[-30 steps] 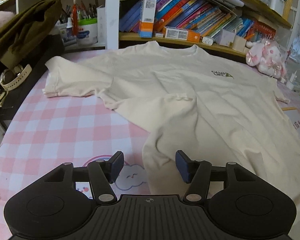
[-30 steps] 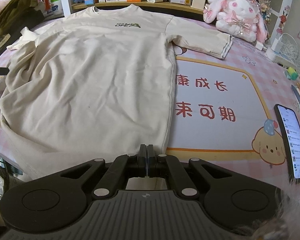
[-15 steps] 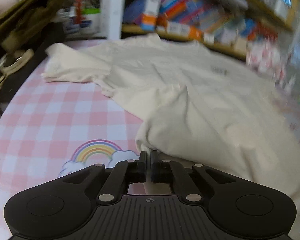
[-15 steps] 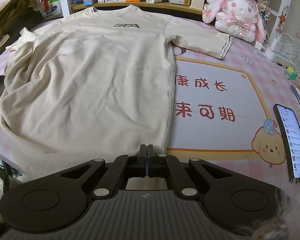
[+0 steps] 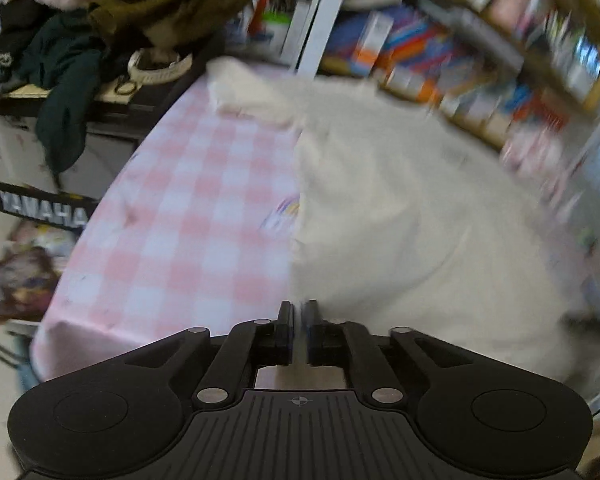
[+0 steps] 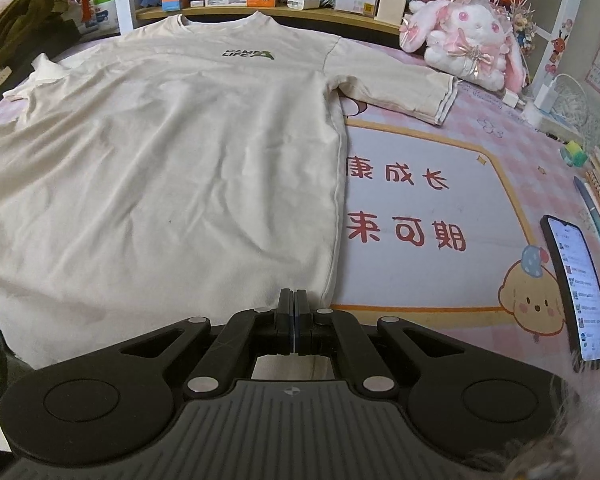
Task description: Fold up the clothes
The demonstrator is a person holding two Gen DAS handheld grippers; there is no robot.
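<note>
A cream T-shirt lies face up on the table, collar at the far side, with a small green logo on the chest. My right gripper is shut on its bottom hem, close to the right corner. In the blurred left wrist view the T-shirt stretches away from my left gripper, which is shut on the hem at the left corner. Its side edge runs straight ahead from the fingers. The left sleeve lies rumpled at the far end.
A pink checked tablecloth covers the table, and its left edge drops off near dark clothes on a stand. A lit phone lies at the right, on a printed mat. A plush bunny and bookshelves stand behind.
My left gripper closed on the shirt's lower left hem and pulled it out toward the left, flattening the bunched side. The right gripper stayed shut in place.
</note>
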